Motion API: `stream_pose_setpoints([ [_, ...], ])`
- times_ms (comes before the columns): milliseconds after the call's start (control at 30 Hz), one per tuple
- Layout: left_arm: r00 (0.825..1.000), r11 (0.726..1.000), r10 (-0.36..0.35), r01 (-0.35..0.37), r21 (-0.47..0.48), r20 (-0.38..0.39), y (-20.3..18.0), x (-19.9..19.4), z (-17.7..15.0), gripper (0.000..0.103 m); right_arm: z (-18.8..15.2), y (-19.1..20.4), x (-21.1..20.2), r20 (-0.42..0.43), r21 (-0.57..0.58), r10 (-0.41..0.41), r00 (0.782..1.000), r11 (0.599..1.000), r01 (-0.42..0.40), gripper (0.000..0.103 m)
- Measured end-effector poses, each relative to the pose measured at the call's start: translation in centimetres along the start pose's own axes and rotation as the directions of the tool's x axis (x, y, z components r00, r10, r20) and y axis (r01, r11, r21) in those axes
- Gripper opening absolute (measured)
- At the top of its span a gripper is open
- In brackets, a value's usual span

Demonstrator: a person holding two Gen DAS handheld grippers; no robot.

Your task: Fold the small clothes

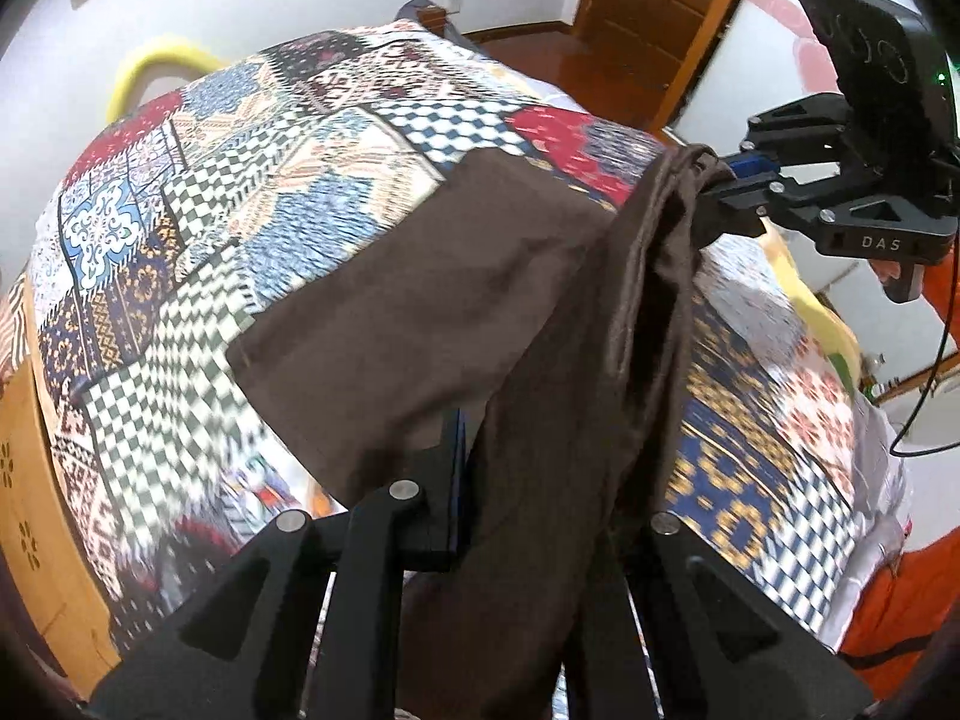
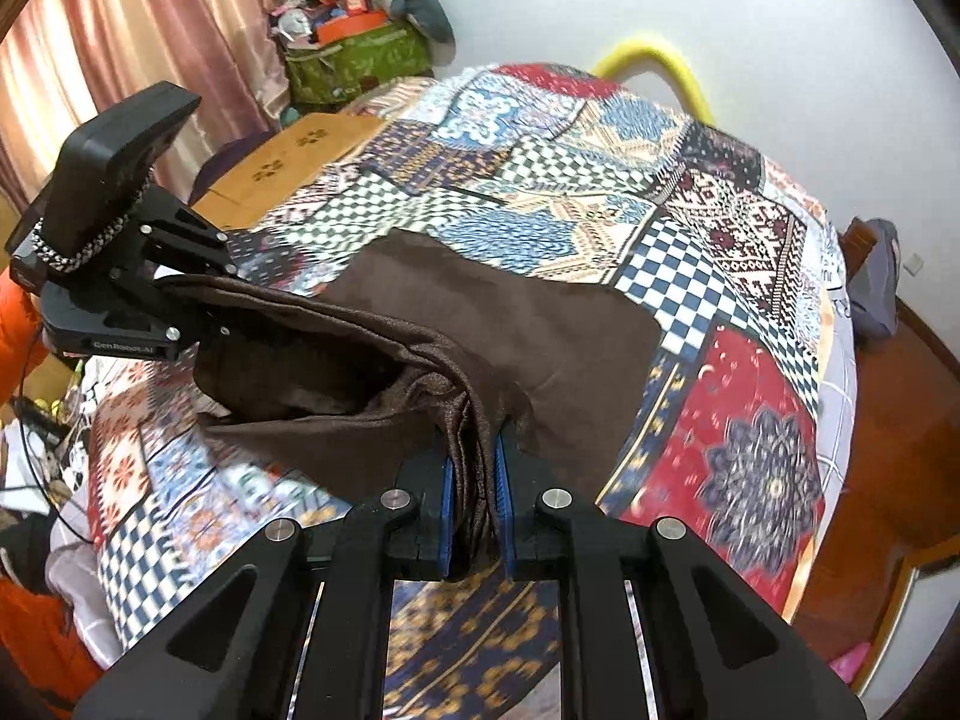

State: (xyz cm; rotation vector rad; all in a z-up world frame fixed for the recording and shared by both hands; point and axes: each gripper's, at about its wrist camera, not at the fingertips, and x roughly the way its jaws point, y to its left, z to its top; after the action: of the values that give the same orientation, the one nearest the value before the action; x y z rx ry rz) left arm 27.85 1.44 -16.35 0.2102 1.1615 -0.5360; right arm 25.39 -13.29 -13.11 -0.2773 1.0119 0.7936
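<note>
A dark brown garment [image 1: 420,276] lies partly on the patchwork bed cover [image 1: 252,180]; its near edge is lifted and stretched between both grippers. My left gripper [image 1: 516,480] is shut on one end of that edge, cloth draping over its fingers. My right gripper [image 1: 714,186] is shut on the other end at upper right. In the right wrist view my right gripper [image 2: 474,498] pinches bunched brown cloth [image 2: 510,324] between blue pads [image 2: 447,510], and my left gripper [image 2: 198,300] holds the far end at left. The far part of the garment rests flat on the cover [image 2: 600,180].
A wooden bed frame [image 1: 36,510] runs along the left side. A yellow padded rail [image 1: 156,60] stands at the wall. A wooden door [image 1: 654,6] and red-brown floor lie beyond the bed. Piled bags [image 2: 354,30] and pink curtains [image 2: 132,30] stand behind.
</note>
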Motion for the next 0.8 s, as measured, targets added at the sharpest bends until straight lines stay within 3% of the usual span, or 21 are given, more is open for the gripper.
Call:
stream_pose_setpoints([
  [133,0.999,0.997,0.038,-0.039,-0.059,-0.016,3.7,1.7,2.3,0.013,2.3,-2.3,2.9,-0.061,0.001,-0.011,0.998,1.000,0.011,0.010],
  [200,0.996,0.991,0.094,-0.094,-0.091,0.000,5.6,2.0,3.4,0.031,3.1,-3.4,4.5,-0.084,0.004,-0.022,0.996,1.000,0.023,0.010],
  [233,0.992,0.987,0.125,-0.123,-0.101,0.013,6.4,2.0,3.8,0.049,3.4,-4.1,5.7,-0.115,0.012,-0.012,0.993,1.000,0.013,0.010],
  [267,0.987,0.982,0.156,-0.151,-0.114,0.035,7.0,1.8,4.1,0.060,3.6,-4.6,6.3,-0.123,0.016,-0.012,0.992,1.000,0.014,0.012],
  [333,0.979,0.973,0.183,-0.169,-0.155,0.084,8.3,1.1,4.4,0.063,4.0,-5.4,7.4,-0.121,0.037,-0.024,0.992,0.999,0.029,0.016],
  [467,0.983,0.960,0.140,-0.105,-0.260,0.120,9.7,0.3,3.4,0.067,4.1,-6.8,6.7,-0.027,0.141,-0.029,0.999,0.989,0.032,0.036],
  [667,0.995,0.960,0.039,-0.011,-0.281,0.094,7.5,0.9,0.6,0.067,2.6,-8.0,4.2,0.095,0.254,-0.037,0.995,0.967,0.012,0.040],
  [800,0.996,0.960,-0.036,0.058,-0.274,0.086,4.9,1.4,-1.2,0.067,0.5,-7.0,3.4,0.127,0.249,-0.036,0.991,0.968,0.003,0.045],
])
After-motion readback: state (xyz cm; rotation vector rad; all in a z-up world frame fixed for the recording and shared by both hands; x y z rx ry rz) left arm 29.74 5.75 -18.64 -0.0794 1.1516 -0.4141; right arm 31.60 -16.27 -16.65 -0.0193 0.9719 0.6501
